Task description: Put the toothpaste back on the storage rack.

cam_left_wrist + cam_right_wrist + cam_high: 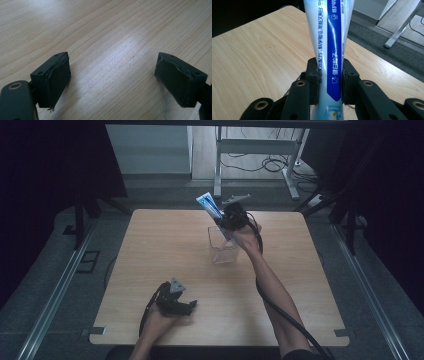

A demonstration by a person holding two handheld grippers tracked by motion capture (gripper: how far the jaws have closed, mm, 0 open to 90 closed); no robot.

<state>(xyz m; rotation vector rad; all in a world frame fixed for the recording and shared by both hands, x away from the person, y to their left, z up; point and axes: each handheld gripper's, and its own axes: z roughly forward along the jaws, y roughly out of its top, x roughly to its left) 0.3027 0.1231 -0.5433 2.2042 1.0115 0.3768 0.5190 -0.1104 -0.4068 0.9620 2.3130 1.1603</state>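
While the left gripper [192,305] just sits low on the wooden counter [150,250] with its jaws spread wide and nothing between them, the right gripper [329,82] has its jaws clamped on a blue-and-white toothpaste tube [329,37], held tilted right above the clear plastic container [222,251] mid-counter.

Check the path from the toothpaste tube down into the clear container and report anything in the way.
Nothing visible blocks it. The right gripper is clamped on the toothpaste tube, held tilted just above the open top of the clear container. The left gripper rests open on the table, well away.
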